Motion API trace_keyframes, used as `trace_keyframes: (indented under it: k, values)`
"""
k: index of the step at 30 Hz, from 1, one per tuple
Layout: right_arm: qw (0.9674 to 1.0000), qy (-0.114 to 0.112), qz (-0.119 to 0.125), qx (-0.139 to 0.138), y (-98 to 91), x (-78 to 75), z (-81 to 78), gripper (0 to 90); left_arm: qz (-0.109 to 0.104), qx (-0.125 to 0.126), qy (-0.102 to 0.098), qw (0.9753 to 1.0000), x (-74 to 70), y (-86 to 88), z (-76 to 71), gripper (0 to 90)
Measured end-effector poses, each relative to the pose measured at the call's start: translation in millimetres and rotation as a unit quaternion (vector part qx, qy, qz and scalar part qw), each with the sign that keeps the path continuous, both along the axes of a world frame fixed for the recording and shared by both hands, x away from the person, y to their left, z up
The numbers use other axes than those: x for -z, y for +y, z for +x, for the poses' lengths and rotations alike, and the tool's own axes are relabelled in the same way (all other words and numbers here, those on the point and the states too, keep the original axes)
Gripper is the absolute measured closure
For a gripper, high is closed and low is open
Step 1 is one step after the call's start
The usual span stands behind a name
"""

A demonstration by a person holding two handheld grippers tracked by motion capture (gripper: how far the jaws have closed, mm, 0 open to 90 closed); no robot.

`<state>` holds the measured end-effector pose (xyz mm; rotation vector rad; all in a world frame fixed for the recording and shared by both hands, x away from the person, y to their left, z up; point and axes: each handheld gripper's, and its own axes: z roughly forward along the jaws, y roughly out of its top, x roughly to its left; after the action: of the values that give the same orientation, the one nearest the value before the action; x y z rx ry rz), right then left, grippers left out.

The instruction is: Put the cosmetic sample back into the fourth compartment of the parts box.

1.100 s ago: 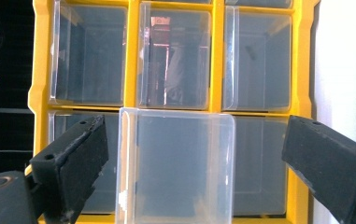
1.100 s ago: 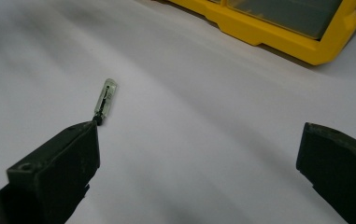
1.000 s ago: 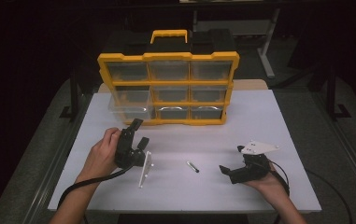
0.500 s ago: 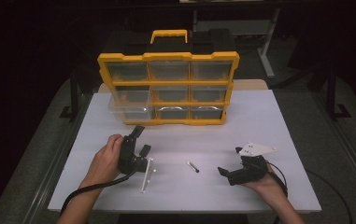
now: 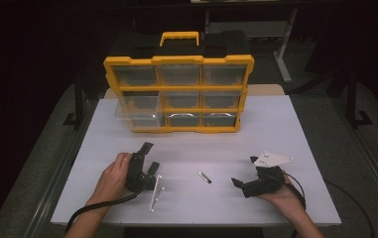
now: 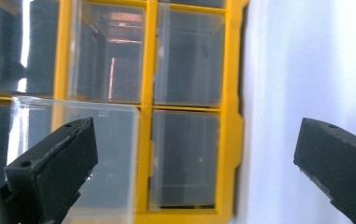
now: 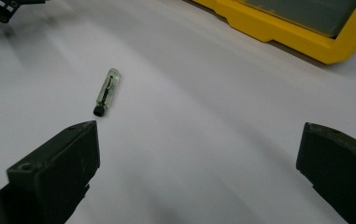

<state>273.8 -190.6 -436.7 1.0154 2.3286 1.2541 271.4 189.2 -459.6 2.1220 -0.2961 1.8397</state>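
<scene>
one small vial (image 5: 204,177); two grippers, left gripper (image 5: 146,157), right gripper (image 5: 243,172), jaws apart

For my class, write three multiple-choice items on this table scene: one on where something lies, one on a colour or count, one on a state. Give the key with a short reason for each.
1. Where does the small clear vial lie?
A. Inside a drawer
B. On the white table between the two grippers
C. In the right gripper's jaws

2. What colour is the frame of the drawer organizer?
A. Yellow
B. Red
C. Green

3. How do the jaws of the right gripper stand?
A. Shut on the vial
B. Shut on nothing
C. Open

Key: 1 B, the vial rests on bare tabletop between the left gripper and the right one. 2 A, the frame is yellow around clear drawers. 3 C, the right gripper view shows a wide gap between its jaws.
</scene>
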Motion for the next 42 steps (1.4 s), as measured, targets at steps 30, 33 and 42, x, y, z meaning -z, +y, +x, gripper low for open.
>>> trace_keyframes:
  k: [30, 33, 42]
  values:
    - [1.0, -0.001, -0.005, -0.002, -2.2, 3.8, -1.2, 0.0, -0.045, -0.002, 0.06, 0.9972, 7.5, -6.0, 0.0, 0.2]
    - [1.0, -0.001, -0.004, -0.002, -2.3, 4.1, -1.2, 0.0, -0.055, -0.004, 0.071, 0.9959, 6.1, -5.9, 0.0, 0.2]
    - [1.0, -0.001, -0.004, -0.002, -2.3, 4.3, -1.1, 0.0, -0.085, -0.008, 0.097, 0.9916, 3.4, -4.7, 1.4, 0.1]
